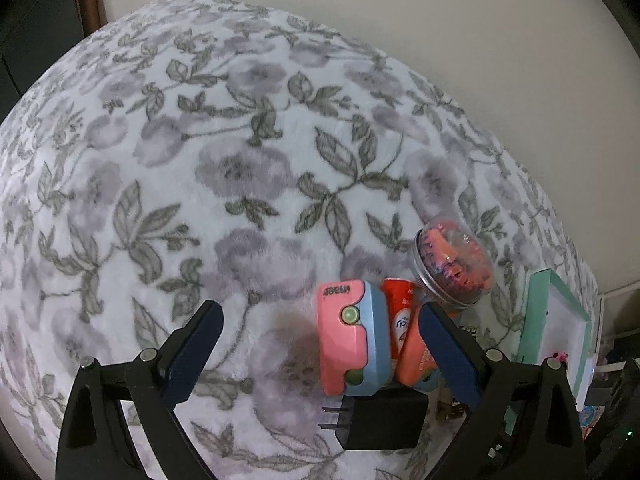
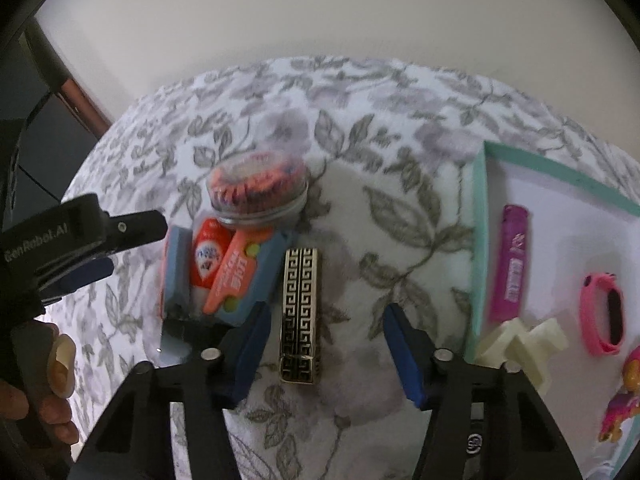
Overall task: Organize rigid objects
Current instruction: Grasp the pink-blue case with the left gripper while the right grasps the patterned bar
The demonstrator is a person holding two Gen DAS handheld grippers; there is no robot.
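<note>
A pile of small objects lies on the floral blanket. In the left wrist view my left gripper [image 1: 320, 344] is open around a pink and blue case [image 1: 352, 336], with an orange tube [image 1: 400, 320] and a black plug adapter [image 1: 380, 420] beside it. A clear jar with a metal lid [image 1: 452, 268] lies behind. In the right wrist view my right gripper [image 2: 324, 344] is open, and a black and gold patterned case [image 2: 302, 312] lies between its fingers. The teal-rimmed white tray [image 2: 480, 240] at right holds a purple lighter [image 2: 512, 264], a pink band [image 2: 600, 316] and cream plastic pieces [image 2: 520, 344].
The floral blanket [image 1: 200, 160] spreads wide to the left and back. A pale wall [image 2: 320, 20] stands behind. The left gripper's body [image 2: 80, 236] shows at the left of the right wrist view, next to the jar [image 2: 260, 192]. A colourful toy [image 2: 624, 400] lies at the tray's right edge.
</note>
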